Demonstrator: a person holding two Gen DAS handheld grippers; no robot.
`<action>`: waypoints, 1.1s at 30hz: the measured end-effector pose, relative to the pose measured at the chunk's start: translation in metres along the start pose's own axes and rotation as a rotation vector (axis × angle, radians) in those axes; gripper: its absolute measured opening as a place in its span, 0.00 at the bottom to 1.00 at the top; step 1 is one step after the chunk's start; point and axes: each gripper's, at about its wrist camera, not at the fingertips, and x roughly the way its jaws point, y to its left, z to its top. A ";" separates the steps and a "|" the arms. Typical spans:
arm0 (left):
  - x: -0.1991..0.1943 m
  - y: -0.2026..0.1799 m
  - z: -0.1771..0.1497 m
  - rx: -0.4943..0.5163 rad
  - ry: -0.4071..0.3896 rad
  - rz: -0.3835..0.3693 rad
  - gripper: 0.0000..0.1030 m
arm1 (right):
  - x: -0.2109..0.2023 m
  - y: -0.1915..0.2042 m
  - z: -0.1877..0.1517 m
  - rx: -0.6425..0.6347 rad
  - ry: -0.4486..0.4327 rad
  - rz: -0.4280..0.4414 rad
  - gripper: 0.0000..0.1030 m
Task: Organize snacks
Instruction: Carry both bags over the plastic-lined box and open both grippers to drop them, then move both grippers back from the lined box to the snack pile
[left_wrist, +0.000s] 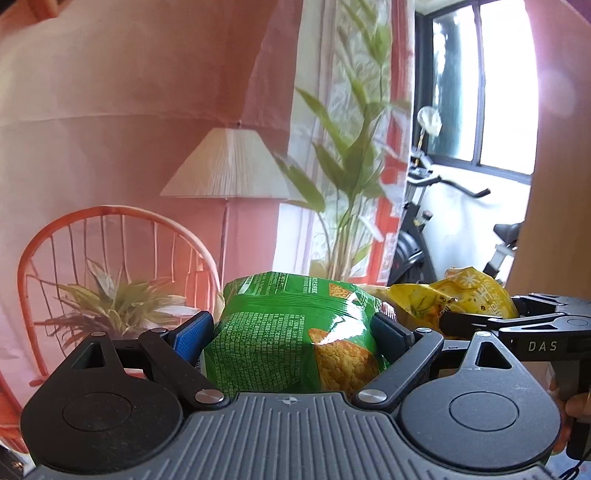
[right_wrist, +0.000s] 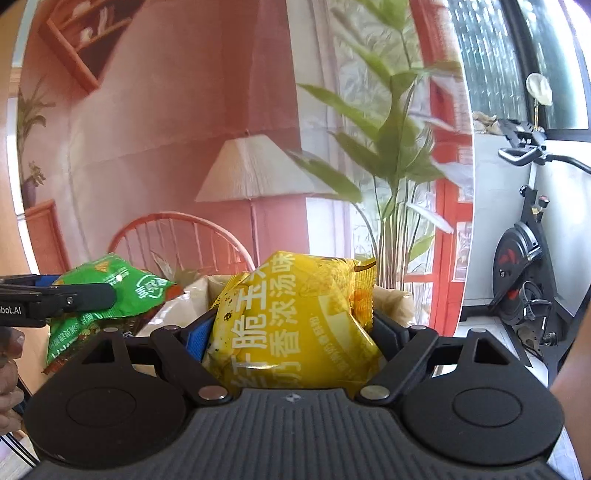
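Blue pads of the left gripper (left_wrist: 293, 330) press into both sides of a green bag (left_wrist: 291, 332), which fills the gap between the jaws and bulges above them; printed text and a picture of a golden cracker show on its near face. To its right the right gripper (right_wrist: 293, 334) is likewise clamped on a yellow bag (right_wrist: 295, 328), its jaws set fairly wide by the puffy pack, large white characters running across the wrapper. From the right wrist view the green bag shows at the left edge, and from the left wrist view the yellow bag (left_wrist: 476, 297) shows at the right, so the two bags are held side by side, near each other but not touching. Part of a hand (right_wrist: 9, 373) is seen at the left edge of the right wrist view. Just beyond the yellow bag lies a pale cloth-like rim (right_wrist: 393, 301); what it belongs to I cannot tell. Farther off stand an orange chair (left_wrist: 110, 236), a lamp (left_wrist: 229, 166) and a tall plant (left_wrist: 351, 158) before a pink wall (left_wrist: 129, 92), with an exercise bike (right_wrist: 524, 251) by the window at far right.
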 end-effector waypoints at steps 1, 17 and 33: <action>0.007 0.000 0.002 0.006 0.007 0.005 0.90 | 0.009 -0.002 0.000 -0.003 0.008 -0.003 0.83; 0.072 -0.005 0.001 0.094 0.117 -0.014 0.93 | 0.070 -0.021 -0.014 0.023 0.137 -0.043 0.92; 0.022 0.009 0.007 0.051 0.090 0.008 0.93 | 0.019 -0.011 -0.006 0.048 0.076 -0.046 0.96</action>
